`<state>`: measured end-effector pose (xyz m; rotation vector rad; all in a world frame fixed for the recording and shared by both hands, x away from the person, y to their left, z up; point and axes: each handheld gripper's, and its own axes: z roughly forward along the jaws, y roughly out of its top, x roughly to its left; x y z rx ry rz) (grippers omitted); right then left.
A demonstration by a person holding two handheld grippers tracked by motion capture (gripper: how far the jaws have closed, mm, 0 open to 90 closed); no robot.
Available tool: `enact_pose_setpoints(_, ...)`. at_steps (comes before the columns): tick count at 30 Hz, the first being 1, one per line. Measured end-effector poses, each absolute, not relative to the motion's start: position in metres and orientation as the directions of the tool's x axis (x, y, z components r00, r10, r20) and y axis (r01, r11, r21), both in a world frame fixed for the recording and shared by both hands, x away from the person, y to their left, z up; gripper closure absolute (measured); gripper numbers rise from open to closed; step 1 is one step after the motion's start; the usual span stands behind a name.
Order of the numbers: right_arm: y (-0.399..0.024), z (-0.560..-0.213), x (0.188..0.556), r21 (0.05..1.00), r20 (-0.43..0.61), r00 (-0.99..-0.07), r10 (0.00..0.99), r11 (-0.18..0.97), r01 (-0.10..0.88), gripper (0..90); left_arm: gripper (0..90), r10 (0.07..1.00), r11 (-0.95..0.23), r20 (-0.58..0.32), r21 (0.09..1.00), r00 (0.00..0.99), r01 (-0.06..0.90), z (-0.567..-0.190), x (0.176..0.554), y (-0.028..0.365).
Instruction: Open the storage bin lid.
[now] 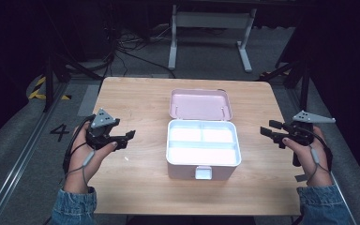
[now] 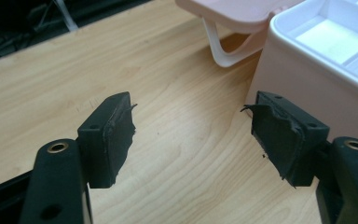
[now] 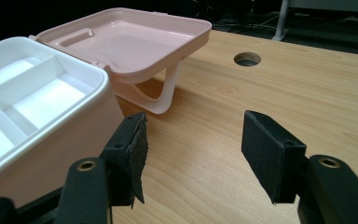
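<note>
My left gripper (image 1: 127,136) and my right gripper (image 1: 268,131) flank the pink storage box (image 1: 203,150), which sits in the middle of the tabletop (image 1: 136,96) with its lid (image 1: 200,104) thrown back behind it and its white divided tray (image 1: 203,141) exposed. Both sets of jaws stand wide apart and hold nothing; in each gripper view bare wood lies between the pads. The work in hand, as I judge it, is on the box itself, most likely closing the lid or taking the box by its sides, and neither gripper touches it yet. To do it well I would bring both grippers in level and together, so that the box is not pushed sideways, and keep the jaws clear of the thin white carry handle (image 3: 165,95) under the lid, which looks easy to snag. If the lid is to close, I would lift it from its far edge and swing it over the hinge slowly, then check the front latch (image 1: 203,172). The high view gives the whole layout, the latch and both hands. The left gripper view puts my right-hand pad just beside the box wall (image 2: 298,88), a closeness the high view does not resolve. The right gripper view shows the lid's inner face (image 3: 126,42) resting tilted on the handle, and a round hole (image 3: 247,59) in the tabletop beyond.
</note>
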<state>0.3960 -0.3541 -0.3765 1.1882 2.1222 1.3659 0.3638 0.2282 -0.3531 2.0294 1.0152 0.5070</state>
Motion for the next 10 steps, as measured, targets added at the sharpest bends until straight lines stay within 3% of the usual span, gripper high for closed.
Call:
enact_pose_setpoints(4,-0.357,-0.379,0.395,0.858,0.156,-0.567,0.809,0.174,0.483,39.8,30.2,0.822,-0.349,-0.016,0.776,0.570,0.525,-0.363,0.366,0.233)
enact_pose_setpoints(7,-0.358,-0.381,0.394,0.829,0.177,-0.547,0.818,0.176,0.532,39.8,30.3,0.868,-0.377,0.043,0.706,0.495,0.600,-0.372,0.367,0.243)
enact_pose_setpoints(10,-0.358,-0.384,0.395,0.818,0.167,-0.545,0.822,0.193,0.542,39.8,30.5,0.868,-0.359,0.021,0.716,0.496,0.598,-0.378,0.368,0.248)
